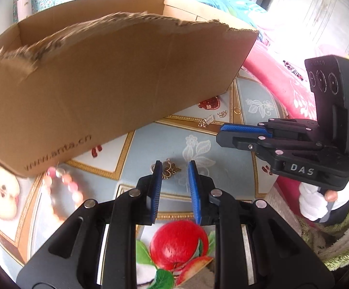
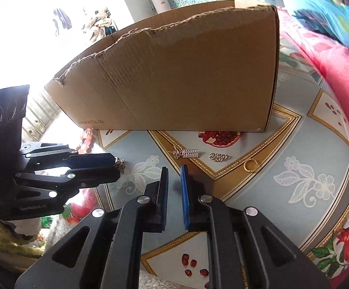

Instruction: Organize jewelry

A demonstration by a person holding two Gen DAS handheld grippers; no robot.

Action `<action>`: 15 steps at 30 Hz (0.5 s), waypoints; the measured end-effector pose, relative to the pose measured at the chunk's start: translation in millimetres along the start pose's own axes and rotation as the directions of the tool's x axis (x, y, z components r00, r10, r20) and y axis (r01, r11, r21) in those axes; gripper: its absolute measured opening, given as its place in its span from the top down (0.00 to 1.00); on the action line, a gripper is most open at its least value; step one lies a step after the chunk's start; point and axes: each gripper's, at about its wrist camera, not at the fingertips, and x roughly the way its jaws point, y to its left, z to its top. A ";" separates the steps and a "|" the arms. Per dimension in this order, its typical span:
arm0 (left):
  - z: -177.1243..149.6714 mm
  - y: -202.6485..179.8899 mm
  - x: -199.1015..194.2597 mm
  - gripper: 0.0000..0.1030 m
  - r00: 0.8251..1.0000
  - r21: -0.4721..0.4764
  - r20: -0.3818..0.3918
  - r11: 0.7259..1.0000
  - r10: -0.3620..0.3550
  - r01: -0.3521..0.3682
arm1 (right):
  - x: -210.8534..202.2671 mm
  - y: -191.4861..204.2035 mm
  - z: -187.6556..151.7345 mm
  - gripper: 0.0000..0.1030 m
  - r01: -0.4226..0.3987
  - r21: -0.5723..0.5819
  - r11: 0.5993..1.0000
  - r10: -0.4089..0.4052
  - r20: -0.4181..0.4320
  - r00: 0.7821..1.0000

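Note:
A bronze pendant (image 1: 171, 169) lies on the patterned tablecloth between the tips of my left gripper (image 1: 175, 168), close to the left pad; the jaws stand apart and do not press on it. In the right wrist view the pendant (image 2: 119, 164) peeks out at the left gripper (image 2: 114, 166). My right gripper (image 2: 174, 169) hovers with its jaws almost together and nothing between them. Just beyond it lie a knot charm (image 2: 177, 154), an abacus charm (image 2: 190, 153), a silver chain piece (image 2: 219, 157) and a gold ring (image 2: 250, 165). A pink bead bracelet (image 1: 61, 187) rests at the left.
A tall torn cardboard box (image 1: 107, 82) stands right behind the jewelry, open at the top. Along the right runs a pink blanket (image 2: 338, 77). A white-gloved hand (image 1: 314, 202) holds the right gripper (image 1: 225, 133). The tablecloth (image 2: 282, 144) carries printed fruit.

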 end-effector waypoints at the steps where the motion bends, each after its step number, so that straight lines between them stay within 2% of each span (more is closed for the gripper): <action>1: -2.0 2.1 -1.4 0.80 1.000 -0.017 0.001 1.000 -0.013 0.013 | 0.5 4.7 -0.7 0.89 0.008 -0.021 1.000 -0.008 -0.003 1.000; 7: -15.7 15.1 -9.4 0.79 0.996 -0.083 0.042 0.993 -0.081 0.084 | 11.8 28.0 6.0 0.89 -0.068 -0.087 0.994 0.064 -0.039 0.997; 12: -21.5 36.1 -10.0 0.79 0.976 -0.176 0.089 0.961 -0.201 0.214 | 20.9 47.6 6.1 0.89 -0.105 -0.170 0.980 0.094 -0.072 0.993; 15: -23.3 42.3 -10.4 0.79 0.966 -0.189 0.098 0.949 -0.239 0.254 | 24.4 56.4 3.1 0.89 -0.111 -0.207 0.972 0.093 -0.094 0.991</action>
